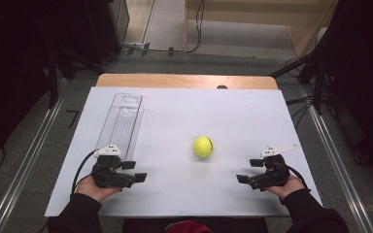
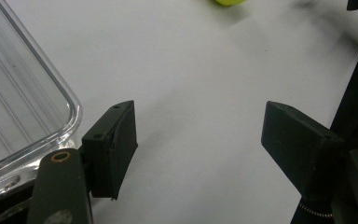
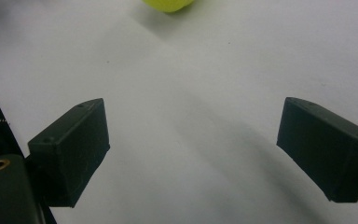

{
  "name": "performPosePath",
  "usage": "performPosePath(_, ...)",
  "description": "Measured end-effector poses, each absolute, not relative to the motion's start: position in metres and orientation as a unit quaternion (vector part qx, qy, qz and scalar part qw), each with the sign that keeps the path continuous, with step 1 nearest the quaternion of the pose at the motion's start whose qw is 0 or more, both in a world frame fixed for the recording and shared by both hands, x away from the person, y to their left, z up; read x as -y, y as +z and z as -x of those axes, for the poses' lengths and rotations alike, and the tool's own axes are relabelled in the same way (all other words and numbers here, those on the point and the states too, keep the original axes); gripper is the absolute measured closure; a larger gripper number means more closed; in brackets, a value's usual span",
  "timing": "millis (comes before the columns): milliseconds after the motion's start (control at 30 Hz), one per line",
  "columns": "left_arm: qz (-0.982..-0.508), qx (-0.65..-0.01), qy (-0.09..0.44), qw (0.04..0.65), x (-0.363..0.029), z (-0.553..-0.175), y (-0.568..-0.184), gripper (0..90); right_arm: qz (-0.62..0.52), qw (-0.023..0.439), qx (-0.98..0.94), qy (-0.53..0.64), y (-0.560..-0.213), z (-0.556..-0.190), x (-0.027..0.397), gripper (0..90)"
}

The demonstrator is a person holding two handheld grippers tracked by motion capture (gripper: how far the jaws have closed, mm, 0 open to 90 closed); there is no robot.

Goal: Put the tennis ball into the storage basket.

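Yellow-green tennis ball (image 1: 203,146) sits mid-surface (image 1: 184,102), between both hands, slightly nearer the right hand-held gripper (image 1: 243,179), up and left of it (round, no long axis). Both gape empty; left hand-held gripper (image 1: 140,176) beside clear tray (image 1: 121,121).

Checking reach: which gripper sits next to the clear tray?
The left gripper, beside the clear tray's near end; the right gripper sits far across the table.
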State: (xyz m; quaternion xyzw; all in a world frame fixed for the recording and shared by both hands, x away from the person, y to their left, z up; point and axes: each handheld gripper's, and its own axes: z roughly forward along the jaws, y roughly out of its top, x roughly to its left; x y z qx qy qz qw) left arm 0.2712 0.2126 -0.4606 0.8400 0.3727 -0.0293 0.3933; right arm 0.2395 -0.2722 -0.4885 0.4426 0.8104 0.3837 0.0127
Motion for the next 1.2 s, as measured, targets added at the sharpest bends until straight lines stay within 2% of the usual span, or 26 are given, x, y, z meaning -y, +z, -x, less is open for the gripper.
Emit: performPosePath(1200,-0.847,-0.380,-0.022,0.371,-0.2072,-0.2723,-0.4607,27.6,-0.439,0.007,-0.815,0.379,-0.4890,-0.2411,0.2691,7.2)
